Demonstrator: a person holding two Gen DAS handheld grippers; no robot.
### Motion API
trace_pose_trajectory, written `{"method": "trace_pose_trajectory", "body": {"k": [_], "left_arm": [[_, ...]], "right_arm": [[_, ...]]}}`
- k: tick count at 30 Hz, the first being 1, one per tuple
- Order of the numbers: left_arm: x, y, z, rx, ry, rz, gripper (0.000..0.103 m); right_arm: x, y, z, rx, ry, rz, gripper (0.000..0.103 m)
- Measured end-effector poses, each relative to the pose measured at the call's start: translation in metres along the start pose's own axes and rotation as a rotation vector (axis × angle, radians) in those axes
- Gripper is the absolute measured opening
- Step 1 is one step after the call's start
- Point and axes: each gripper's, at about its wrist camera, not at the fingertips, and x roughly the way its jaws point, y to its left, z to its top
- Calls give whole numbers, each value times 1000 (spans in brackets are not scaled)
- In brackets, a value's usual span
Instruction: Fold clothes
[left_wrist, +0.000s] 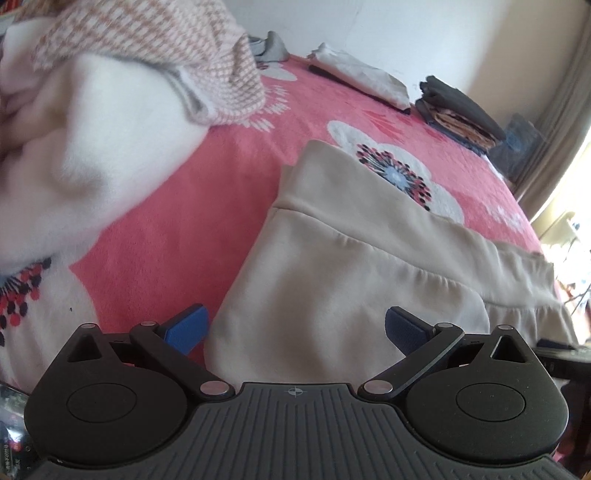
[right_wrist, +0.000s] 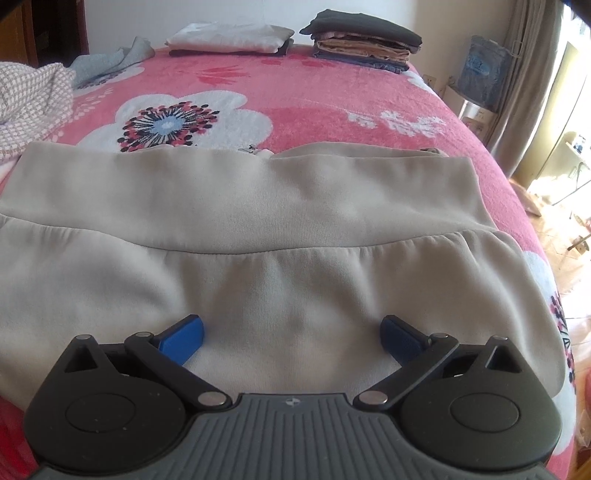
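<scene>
A beige sweatshirt (right_wrist: 280, 229) lies folded flat on the pink flowered bedspread (right_wrist: 295, 99), its ribbed hem band toward the far side. It also shows in the left wrist view (left_wrist: 332, 266). My right gripper (right_wrist: 291, 332) is open over the near part of the sweatshirt, blue pads wide apart and empty. My left gripper (left_wrist: 295, 328) is open at the sweatshirt's left near corner, with the left pad (left_wrist: 188, 325) over bare bedspread.
A heap of unfolded clothes, white fleece (left_wrist: 74, 147) and a pink checked knit (left_wrist: 155, 48), lies left. Two folded stacks sit at the far edge: white (right_wrist: 229, 38) and dark (right_wrist: 364, 40). A grey-blue garment (right_wrist: 107, 62) lies far left. The bed's right edge (right_wrist: 532, 206) drops to the floor.
</scene>
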Motion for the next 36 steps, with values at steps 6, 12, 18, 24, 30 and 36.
{"method": "trace_pose_trajectory", "body": {"k": [6,12,18,24,30,36], "left_arm": [[27,27,23,-101,49,-134,103],[48,46,44,-209,84,-286,103],[63,55,52,-285,72,-346,102],[60,52,46,-208,150,-420,102],[61,42,42,-112,231,-445,102],[64,40,42,-112,263,-465,76]], "right_arm": [[0,1,1,-9,4,1,103],[0,4,0,-13,0,-5,103],[1,6,-1,-15,-6,-7,103],[1,5,-2,-15,-11,-2,103],[0,5,-4,-14,-22,1,103],[0,5,-4,-13,-24,4,103]]}}
